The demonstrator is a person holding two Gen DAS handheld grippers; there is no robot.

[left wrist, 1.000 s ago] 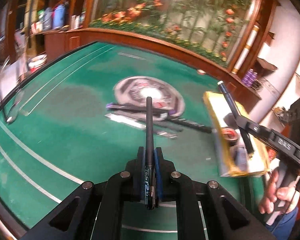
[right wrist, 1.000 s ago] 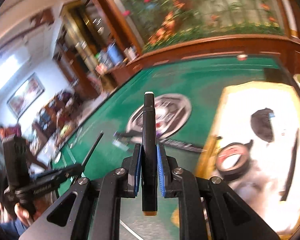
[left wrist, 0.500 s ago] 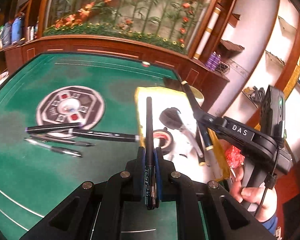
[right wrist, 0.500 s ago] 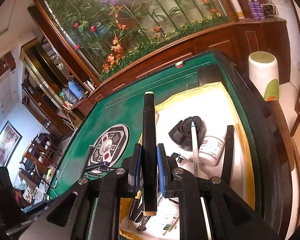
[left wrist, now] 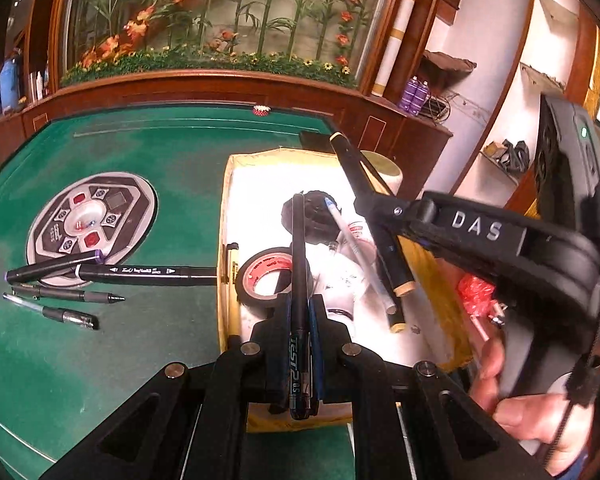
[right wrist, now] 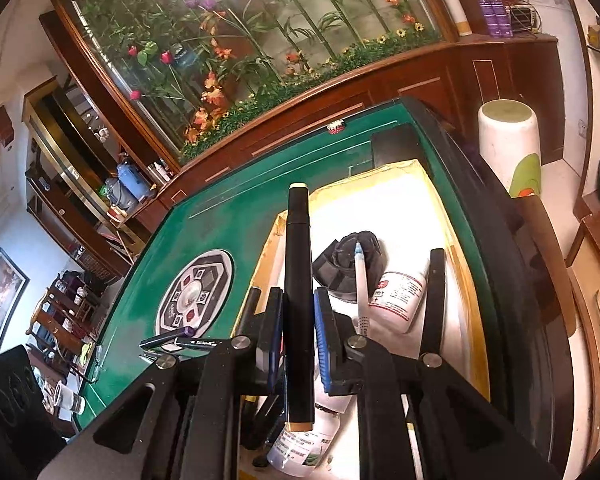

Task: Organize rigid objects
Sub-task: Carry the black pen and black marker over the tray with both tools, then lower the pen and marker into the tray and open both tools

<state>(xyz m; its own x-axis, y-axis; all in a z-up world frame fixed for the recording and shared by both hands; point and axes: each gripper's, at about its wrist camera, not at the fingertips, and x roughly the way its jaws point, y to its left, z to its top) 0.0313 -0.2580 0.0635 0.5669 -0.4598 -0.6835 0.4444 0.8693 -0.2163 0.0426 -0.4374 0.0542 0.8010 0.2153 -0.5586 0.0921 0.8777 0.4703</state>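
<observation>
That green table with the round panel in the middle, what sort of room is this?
Probably a home games or sitting room: a green mahjong-style table, wooden cabinets and a flower display behind glass.

"TEST 2 0.5" on the slim black pen [left wrist: 299, 354]; "DAS" on the right claw's black arm [left wrist: 476, 226].

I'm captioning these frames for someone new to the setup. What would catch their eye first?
Probably the two pens clamped upright in the fingers: a slim black gel pen in the left gripper and a thick black marker in the right gripper, both over the yellow-rimmed tray at the right of the green table. A red-cored tape roll lies inside.
</observation>
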